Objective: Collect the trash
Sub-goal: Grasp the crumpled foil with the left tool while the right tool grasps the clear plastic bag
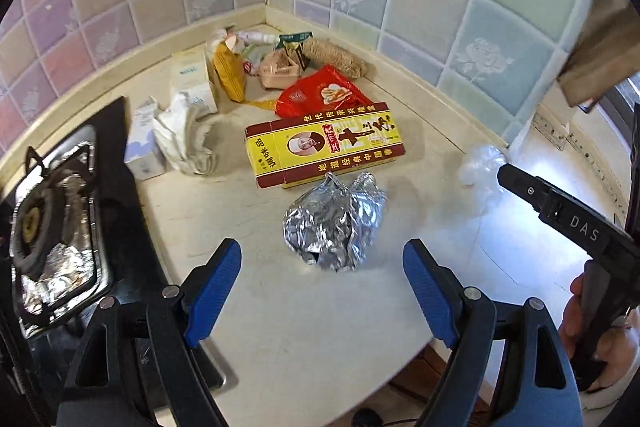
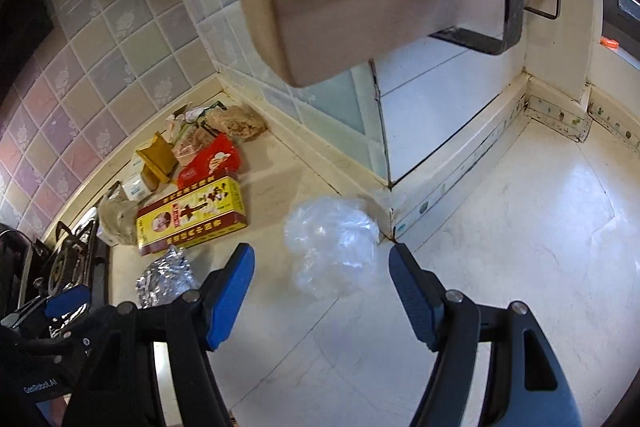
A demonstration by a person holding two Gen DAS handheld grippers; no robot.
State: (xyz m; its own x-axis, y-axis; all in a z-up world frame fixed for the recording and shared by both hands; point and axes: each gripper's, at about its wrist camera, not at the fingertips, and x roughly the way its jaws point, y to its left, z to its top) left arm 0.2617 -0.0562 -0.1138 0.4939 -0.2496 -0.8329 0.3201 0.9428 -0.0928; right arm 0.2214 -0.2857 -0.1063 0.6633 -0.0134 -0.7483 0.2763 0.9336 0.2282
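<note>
- Both grippers stand with jaws apart, nothing between the pads.
- Left gripper (image 1: 322,277) hovers over a foil ball (image 1: 334,223) on the counter (image 1: 320,327).
- Right gripper (image 2: 322,285) hovers by a clear plastic wad (image 2: 332,247).
- Beyond the foil lie a yellow box (image 1: 324,147), a red bag (image 1: 322,93) and corner litter.

Crumpled foil ball (image 1: 334,225) on counter, just beside flat yellow-red seasoning box (image 1: 325,143); red packet (image 1: 320,93) behind; crumpled clear plastic (image 2: 334,247) well apart.

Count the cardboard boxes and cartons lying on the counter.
3: yellow seasoning box mid-counter, white carton near the back wall, small white box beside the stove. The corner pile may hide more.
</note>
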